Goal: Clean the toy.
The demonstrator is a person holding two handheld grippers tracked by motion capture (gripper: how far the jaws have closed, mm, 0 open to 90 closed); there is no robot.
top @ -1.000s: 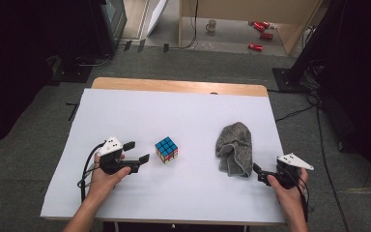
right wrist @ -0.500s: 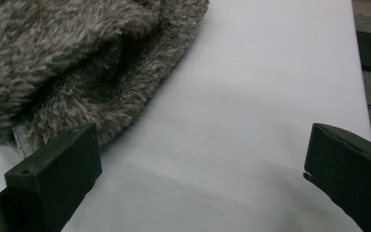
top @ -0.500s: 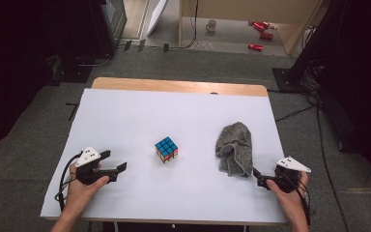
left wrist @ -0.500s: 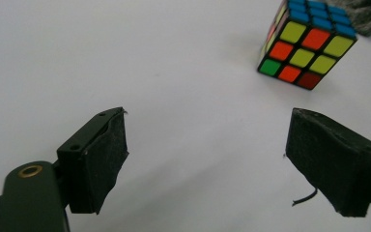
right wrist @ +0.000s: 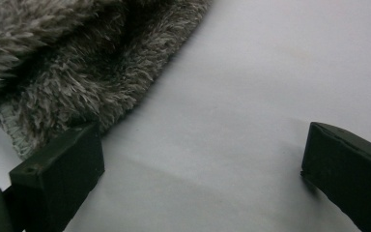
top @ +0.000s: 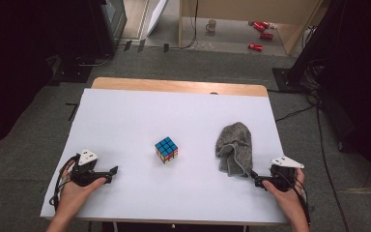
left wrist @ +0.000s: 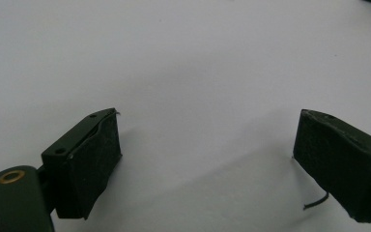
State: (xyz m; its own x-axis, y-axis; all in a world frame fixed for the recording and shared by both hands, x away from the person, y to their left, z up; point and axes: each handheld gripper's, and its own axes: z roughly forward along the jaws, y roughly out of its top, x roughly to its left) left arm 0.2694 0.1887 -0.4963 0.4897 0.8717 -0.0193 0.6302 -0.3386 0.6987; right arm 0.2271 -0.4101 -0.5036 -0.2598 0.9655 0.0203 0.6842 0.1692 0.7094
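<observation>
The white table (top: pixel 125 121) carries a colour cube (top: pixel 166 149) at centre, nothing between it and either tool. The grey cloth (top: pixel 234 147) lies just beside the spread, empty right gripper (top: pixel 255 180). The left gripper (top: pixel 113 170), its jaws having just been opening and empty, sits well apart from the cube. No legible writing.

High view looks forward and down over the whole worktop (top: pixel 125 111) — both tool views skim it close, the right sharing the grey cloth (right wrist: pixel 77 58).
</observation>
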